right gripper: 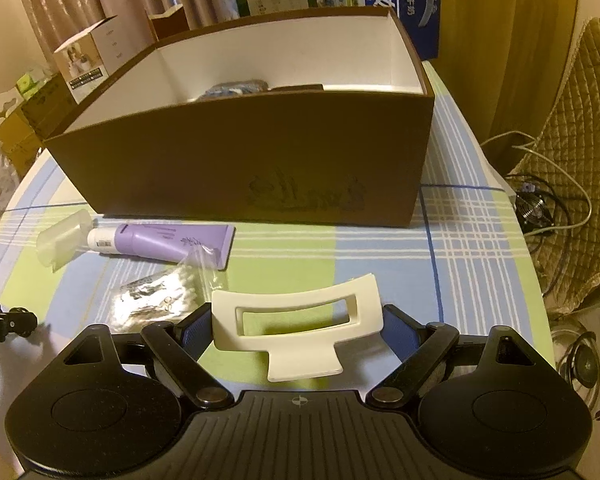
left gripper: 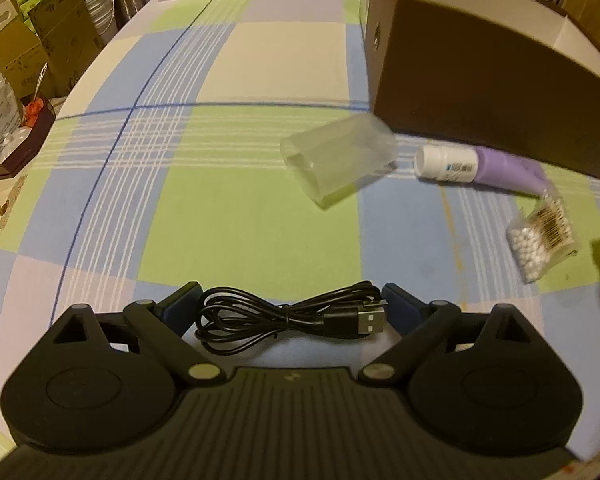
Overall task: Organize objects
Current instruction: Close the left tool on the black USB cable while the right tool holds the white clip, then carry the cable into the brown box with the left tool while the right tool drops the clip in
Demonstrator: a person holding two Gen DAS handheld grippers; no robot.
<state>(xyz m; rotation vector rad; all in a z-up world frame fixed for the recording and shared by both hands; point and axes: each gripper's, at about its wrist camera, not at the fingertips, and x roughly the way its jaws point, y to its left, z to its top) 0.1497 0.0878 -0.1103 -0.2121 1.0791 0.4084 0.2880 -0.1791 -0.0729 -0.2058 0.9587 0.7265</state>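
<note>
The left gripper (left gripper: 290, 300) stood wide, straddling, seemingly untouched, the bundled black USB cable (left gripper: 288, 316) at six o'clock: light, floppy; grasp its tied middle. The right gripper (right gripper: 298, 318) bracketed a stiff white plastic clip (right gripper: 300, 328).

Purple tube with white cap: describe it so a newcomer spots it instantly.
Find the big brown cardboard box on the plaid tablecloth. Along its front wall lies a purple squeeze tube, white cap toward a clear plastic case. It is the only purple item.

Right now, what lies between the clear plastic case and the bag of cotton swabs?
The purple tube with a white cap lies between the clear plastic case and the bag of cotton swabs, shown in both wrist views.
</note>
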